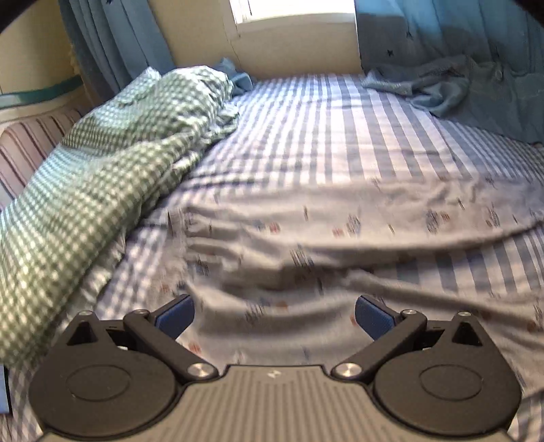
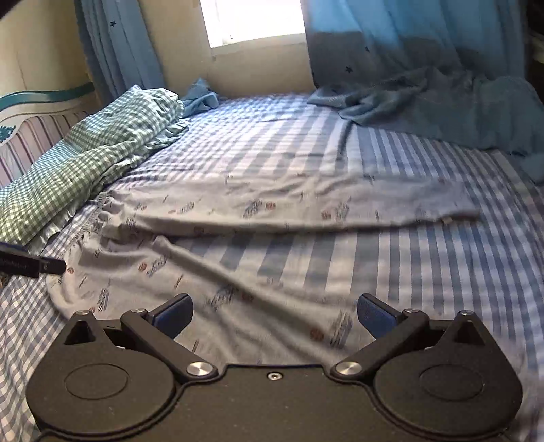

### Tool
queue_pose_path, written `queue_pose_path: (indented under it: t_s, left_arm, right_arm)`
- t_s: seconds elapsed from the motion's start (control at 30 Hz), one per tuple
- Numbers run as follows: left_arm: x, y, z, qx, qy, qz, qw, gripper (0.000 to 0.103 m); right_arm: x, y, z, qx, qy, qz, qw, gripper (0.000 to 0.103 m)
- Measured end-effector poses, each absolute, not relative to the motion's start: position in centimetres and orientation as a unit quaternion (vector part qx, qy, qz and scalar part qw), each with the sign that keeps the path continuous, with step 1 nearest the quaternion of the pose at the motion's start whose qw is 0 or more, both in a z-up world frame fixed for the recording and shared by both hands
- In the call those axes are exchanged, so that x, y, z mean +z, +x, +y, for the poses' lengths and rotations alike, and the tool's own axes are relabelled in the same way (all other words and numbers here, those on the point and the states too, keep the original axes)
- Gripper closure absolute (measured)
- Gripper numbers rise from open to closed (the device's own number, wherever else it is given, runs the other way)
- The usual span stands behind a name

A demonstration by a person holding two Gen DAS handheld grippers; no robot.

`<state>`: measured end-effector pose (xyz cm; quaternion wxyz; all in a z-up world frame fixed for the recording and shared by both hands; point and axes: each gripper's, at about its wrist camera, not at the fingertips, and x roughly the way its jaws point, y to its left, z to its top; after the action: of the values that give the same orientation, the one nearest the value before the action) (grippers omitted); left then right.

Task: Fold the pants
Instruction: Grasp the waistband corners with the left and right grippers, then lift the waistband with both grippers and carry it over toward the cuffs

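Right now your bed (image 2: 425,258), with its blue-and-white striped sheet, fills both views, running away toward a bright window (image 2: 251,20) at 12 o'clock. Blue curtains (image 2: 408,44) hang either side of that window, and the one at 1 o'clock spills down onto the far end of the bed. A green checked duvet (image 1: 102,170) lies bunched along the bed's edge from 9 to 11 o'clock.

The pants (image 2: 238,217), pale grey-blue with small printed marks, lie spread across the middle of the bed. In the right wrist view their gathered waistband sits at 9 o'clock, just beside the duvet; one leg stretches flat toward 3 o'clock, and the other slants down toward 6 o'clock, where it lies under your right claw (image 2: 273,316). The two legs are apart, with striped sheet showing between them.

Your right claw stands wide, holding nothing, its blue pads (image 2: 173,314) over the near leg. Your left claw (image 1: 273,318) is likewise spread wide and empty above wrinkled pants fabric; the right wrist view shows its dark tip at 9 o'clock, by the waist end.
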<state>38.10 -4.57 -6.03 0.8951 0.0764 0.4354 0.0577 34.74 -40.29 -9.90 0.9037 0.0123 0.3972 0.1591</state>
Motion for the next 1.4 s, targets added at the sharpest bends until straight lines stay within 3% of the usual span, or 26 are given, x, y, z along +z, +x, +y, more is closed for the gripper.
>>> queue_pose_path:
  t_s: [0.23, 0.4, 0.57, 0.6, 0.63, 0.67, 0.77, 0.8, 0.83, 0.9, 0.97, 1.1, 1.23, 1.4]
  left_arm:
    - [-7.7, 54.6, -2.4, -0.035, 0.143, 0.369, 0.918, 0.000]
    - [-14.2, 63.0, -4.4, -0.157, 0.189, 0.416, 0.876, 0.000]
    - [-20.3, 66.1, -5.2, -0.236, 0.234, 0.472, 0.816, 0.004]
    - [-21.1, 66.4, -5.2, -0.238, 0.244, 0.480, 0.808, 0.009]
    - [-22.1, 66.5, -4.9, -0.246, 0.248, 0.495, 0.795, 0.019]
    - [-22.7, 66.8, -4.6, -0.256, 0.242, 0.512, 0.784, 0.022]
    - [-23.1, 67.6, -3.4, -0.285, 0.188, 0.544, 0.767, 0.043]
    - [-23.1, 67.5, -3.4, -0.288, 0.186, 0.545, 0.765, 0.055]
    - [-23.0, 67.3, -3.4, -0.291, 0.194, 0.542, 0.764, 0.077]
    - [-23.0, 66.6, -3.9, -0.289, 0.206, 0.541, 0.763, 0.101]
    - [-22.5, 66.1, -4.9, -0.275, 0.229, 0.534, 0.766, 0.103]
    - [-20.5, 64.4, -6.9, -0.244, 0.273, 0.486, 0.793, 0.103]
    - [-19.1, 67.5, -6.6, -0.196, 0.267, 0.462, 0.822, 0.103]
    - [-21.8, 71.2, -5.7, -0.176, 0.244, 0.493, 0.817, 0.103]
  right_arm:
    - [-11.1, 52.0, -40.4, 0.264, -0.068, 0.417, 0.867, 0.000]
    - [-16.0, 62.2, -38.0, 0.298, -0.095, 0.443, 0.840, 0.001]
    - [-20.0, 68.6, -35.1, 0.338, -0.118, 0.472, 0.805, 0.002]
    - [-20.6, 69.6, -34.9, 0.345, -0.113, 0.476, 0.801, 0.005]
    - [-21.0, 70.3, -34.8, 0.354, -0.104, 0.480, 0.796, 0.015]
    - [-21.3, 70.9, -34.8, 0.366, -0.095, 0.486, 0.788, 0.024]
    - [-22.1, 71.3, -34.0, 0.395, -0.130, 0.497, 0.762, 0.025]
    - [-22.3, 71.2, -33.6, 0.406, -0.148, 0.500, 0.750, 0.025]
    - [-22.4, 70.9, -33.3, 0.411, -0.165, 0.496, 0.747, 0.028]
    - [-22.2, 70.3, -33.0, 0.410, -0.190, 0.483, 0.750, 0.049]
    - [-21.9, 70.0, -32.8, 0.407, -0.188, 0.484, 0.752, 0.103]
    - [-20.8, 68.3, -31.9, 0.397, -0.244, 0.453, 0.760, 0.103]
    - [-18.4, 69.3, -31.8, 0.370, -0.251, 0.416, 0.792, 0.103]
    - [-20.5, 73.3, -30.4, 0.305, -0.248, 0.438, 0.809, 0.103]
